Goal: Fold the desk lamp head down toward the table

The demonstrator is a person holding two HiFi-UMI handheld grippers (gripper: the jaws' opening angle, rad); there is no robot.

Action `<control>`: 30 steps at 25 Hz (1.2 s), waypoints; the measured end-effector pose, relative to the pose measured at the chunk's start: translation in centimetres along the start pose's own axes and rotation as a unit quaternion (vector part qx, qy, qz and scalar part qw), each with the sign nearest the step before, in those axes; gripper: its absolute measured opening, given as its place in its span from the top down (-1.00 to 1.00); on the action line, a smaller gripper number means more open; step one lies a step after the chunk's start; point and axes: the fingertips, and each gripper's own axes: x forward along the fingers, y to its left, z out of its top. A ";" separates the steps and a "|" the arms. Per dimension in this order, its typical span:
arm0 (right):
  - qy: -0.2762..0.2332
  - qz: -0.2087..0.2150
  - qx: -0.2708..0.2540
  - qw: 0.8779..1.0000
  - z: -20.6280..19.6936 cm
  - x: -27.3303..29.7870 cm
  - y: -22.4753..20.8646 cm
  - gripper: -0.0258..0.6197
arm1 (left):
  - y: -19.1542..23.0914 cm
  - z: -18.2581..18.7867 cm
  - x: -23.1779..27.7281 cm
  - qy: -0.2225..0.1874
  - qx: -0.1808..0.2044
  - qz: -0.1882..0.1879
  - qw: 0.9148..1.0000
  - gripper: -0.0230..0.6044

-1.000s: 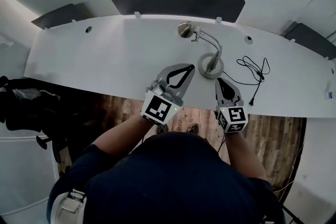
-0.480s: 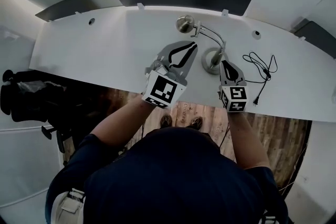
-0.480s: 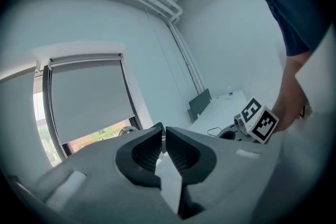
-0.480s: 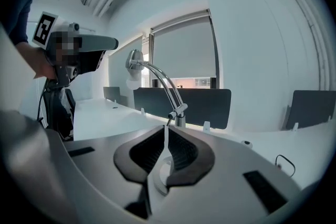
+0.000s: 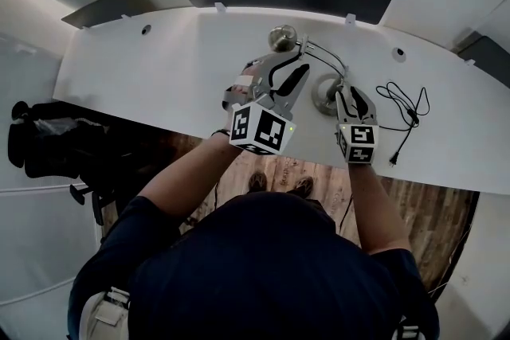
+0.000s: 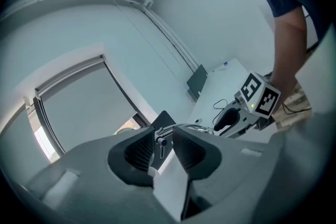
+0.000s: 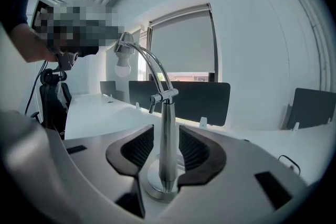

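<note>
Desk lamp [image 5: 325, 94] on the tabletop [image 5: 159, 76]
Right tongs [image 7: 166, 136], just opening, flank its stem [image 7: 167, 165] unpinched; left tongs [image 6: 164, 136] spread near its arm [image 5: 319, 53].

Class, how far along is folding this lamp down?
Done: nothing yet; the lamp head stands raised. In hand: the right hand-held gripper, jaws just opened, straddles the post without gripping; the left hand-held gripper hovers open by the lamp arm. Left: the whole fold.

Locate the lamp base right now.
Head view, right of centre on the white desk: the lamp base sits at the tips of the right tongs, its post between them, black cord to its right.
</note>
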 end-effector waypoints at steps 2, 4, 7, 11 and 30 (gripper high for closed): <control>-0.010 0.001 0.004 1.000 0.3 0.6 0.1 0.45 | -0.3 -0.3 0.5 0.006 0.034 0.003 0.999 0.63; -0.017 0.004 0.001 1.000 0.5 1.3 0.3 0.44 | -0.5 -0.7 1.0 0.015 0.069 0.007 0.997 0.63; -0.023 0.007 -0.013 1.000 0.7 2.3 0.1 0.44 | -0.7 -0.8 1.4 0.022 0.111 0.018 0.993 0.63; -0.023 0.005 -0.027 0.999 1.1 3.6 0.1 0.44 | -0.6 -1.0 1.5 0.029 0.153 0.030 0.987 0.64; -0.037 -0.001 -0.006 0.999 1.1 4.1 -0.2 0.56 | -0.1 -6.7 1.4 0.032 -0.050 0.033 0.998 0.76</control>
